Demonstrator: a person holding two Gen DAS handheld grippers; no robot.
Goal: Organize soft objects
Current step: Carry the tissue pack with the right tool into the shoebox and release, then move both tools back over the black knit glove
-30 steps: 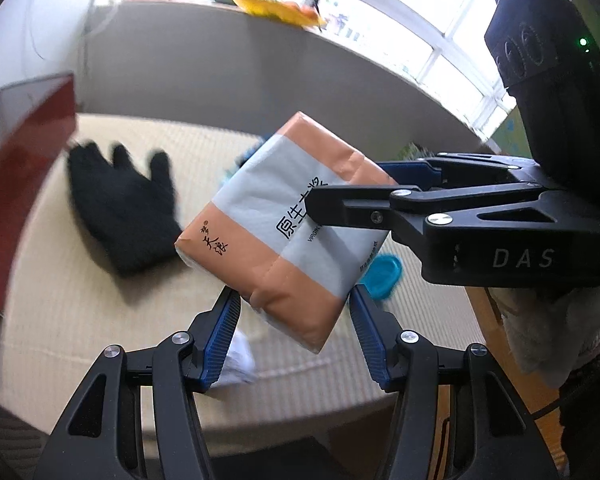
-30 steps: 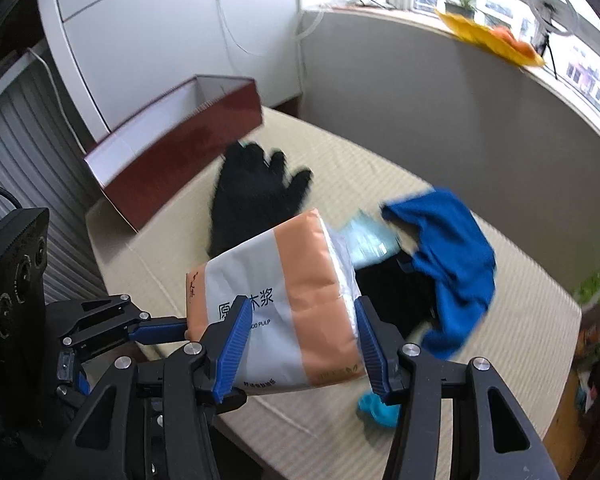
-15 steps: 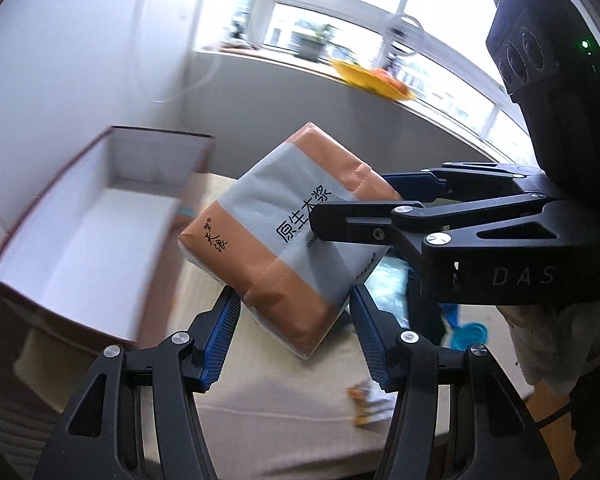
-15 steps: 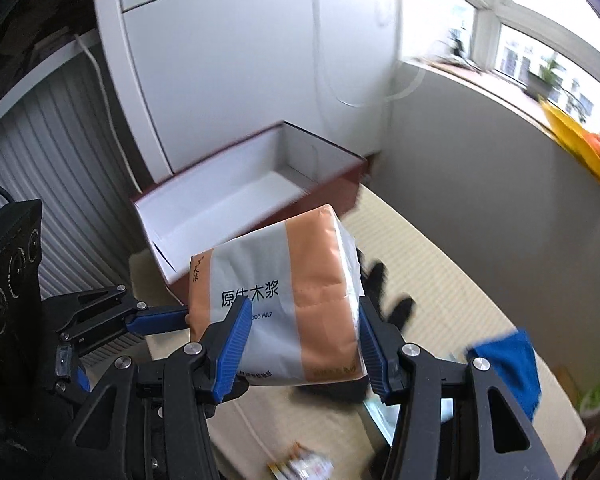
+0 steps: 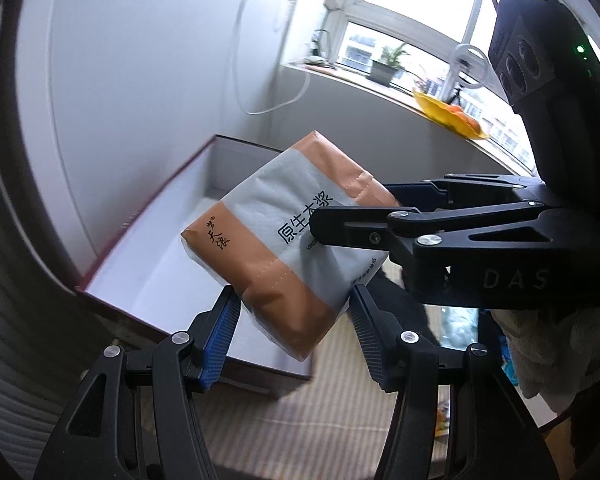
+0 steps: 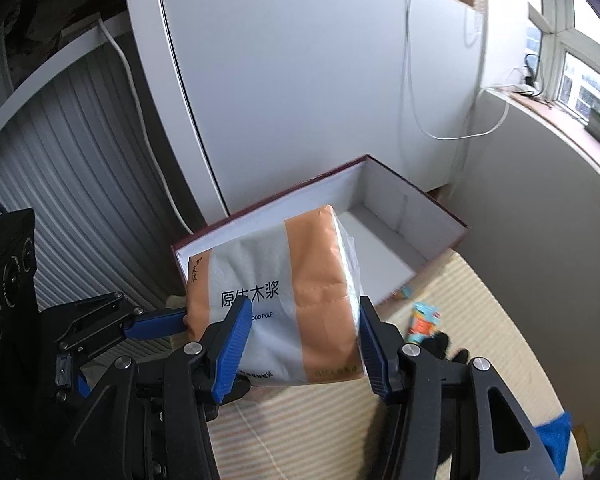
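Observation:
A soft tissue pack [image 5: 284,240], orange and pale grey with black print, hangs in the air with both grippers on it. My left gripper [image 5: 292,312] is shut on its lower corner, blue pads pressing both sides. My right gripper [image 5: 356,208] comes in from the right and clamps the pack's far end. In the right wrist view the pack [image 6: 284,300] sits between my right gripper's [image 6: 302,328] pads, and one left finger [image 6: 156,325] touches its left edge. Behind and below the pack stands an open dark red box [image 5: 148,264] with a bare white inside [image 6: 400,240].
The box stands on a striped beige surface [image 6: 480,320] against a white cabinet [image 6: 300,80]. A black glove [image 6: 440,344], a small orange and teal packet [image 6: 422,320] and a blue cloth [image 6: 556,436] lie on that surface. A hand in a white glove [image 5: 548,340] holds the right gripper.
Both grippers have carried the tissue pack away from the black glove and blue cloth and across to the open box, which now lies right behind and below the pack. Both grips are unchanged.

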